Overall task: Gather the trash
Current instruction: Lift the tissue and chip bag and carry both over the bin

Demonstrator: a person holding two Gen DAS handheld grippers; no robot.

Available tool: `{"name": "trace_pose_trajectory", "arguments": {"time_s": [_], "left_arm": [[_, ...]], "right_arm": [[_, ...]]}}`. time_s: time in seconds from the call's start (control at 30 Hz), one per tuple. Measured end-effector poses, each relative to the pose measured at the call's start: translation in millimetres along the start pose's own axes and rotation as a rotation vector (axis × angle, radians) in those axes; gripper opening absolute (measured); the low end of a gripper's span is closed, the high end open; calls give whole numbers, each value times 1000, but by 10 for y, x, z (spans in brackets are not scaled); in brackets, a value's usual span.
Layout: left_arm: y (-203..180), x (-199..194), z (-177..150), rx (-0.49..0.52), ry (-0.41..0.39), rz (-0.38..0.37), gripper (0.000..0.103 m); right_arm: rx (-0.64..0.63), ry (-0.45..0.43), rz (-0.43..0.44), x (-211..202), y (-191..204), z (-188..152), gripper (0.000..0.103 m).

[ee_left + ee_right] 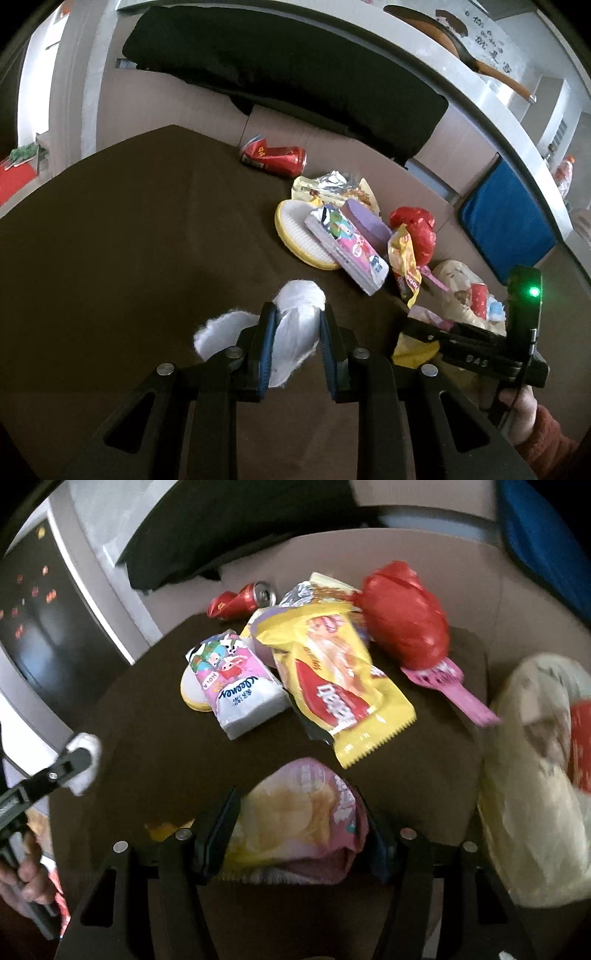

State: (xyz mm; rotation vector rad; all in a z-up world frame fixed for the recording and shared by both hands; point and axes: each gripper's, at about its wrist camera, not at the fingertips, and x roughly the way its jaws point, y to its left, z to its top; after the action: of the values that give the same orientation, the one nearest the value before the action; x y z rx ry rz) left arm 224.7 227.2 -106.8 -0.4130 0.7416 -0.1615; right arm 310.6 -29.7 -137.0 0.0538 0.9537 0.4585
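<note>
Item: your left gripper clenched the crumpled white tissue wad between its jaws, your right gripper pinched the pink-and-yellow crisp packet likewise; you did best keeping both squeezes firm.

1. White tissue wad: crumpled, fluffy, pinched between the left gripper's fingers, nearer the camera than the tissue pack.
2. Tissue pack: pink-white cartoon print, flat on the brown surface, partly over a yellow-rimmed oval dish.
3. Yellow snack bag: opened, lying flat, touching the tissue pack's right side.
4. Red plastic bag: balled up, behind the yellow snack bag, right of the tissue pack.
5. Red can: crushed, on its side, behind the tissue pack.
6. Pink chip bag: crumpled, between the right gripper's fingers, in front of the tissue pack.
</note>
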Motion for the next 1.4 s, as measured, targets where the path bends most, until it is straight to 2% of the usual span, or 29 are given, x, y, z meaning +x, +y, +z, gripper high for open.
{"name": "trace_pose_trajectory", "arguments": {"time_s": [0.2,0.3,0.4,0.47,0.57,0.67,0.7,0.77,0.8,0.83,0.9,1.1,1.4], "left_arm": [[23,68,-16,-17,13,-20,24],[7,116,-34,-18,30,-29,24],[-37,147,-56,-14,44,-35,24],[-68,151,-62,-10,45,-38,24],[-136,150,-70,0,45,-43,24],[-214,140,-78,20,45,-39,24],[-226,135,-77,24,45,-37,24],[-251,111,-61,33,39,-30,24],[-270,87,-53,40,31,-25,24],[-296,54,-42,52,18,-15,24],[-348,-4,-19,75,-11,8,24],[-631,-235,83,156,-116,57,24],[-1247,-650,299,283,-275,70,24]], "right_arm": [[-67,-3,-44,-45,122,-84,57],[-86,-72,-69,-248,94,-210,58],[-90,-146,-44,-488,39,-299,60],[-87,-168,-75,-591,-11,-332,61],[-43,-141,-69,-567,-116,-334,61],[-3,-101,-25,-457,-178,-329,60],[-2,-89,-17,-406,-182,-318,57],[-11,-54,-9,-281,-152,-297,46],[-16,-32,12,-241,-133,-295,31],[-20,-28,39,-237,-113,-282,21],[-46,-45,28,-297,-60,-266,15],[-116,-141,-5,-640,60,-126,11],[-190,-284,-22,-1283,138,140,11]]}}
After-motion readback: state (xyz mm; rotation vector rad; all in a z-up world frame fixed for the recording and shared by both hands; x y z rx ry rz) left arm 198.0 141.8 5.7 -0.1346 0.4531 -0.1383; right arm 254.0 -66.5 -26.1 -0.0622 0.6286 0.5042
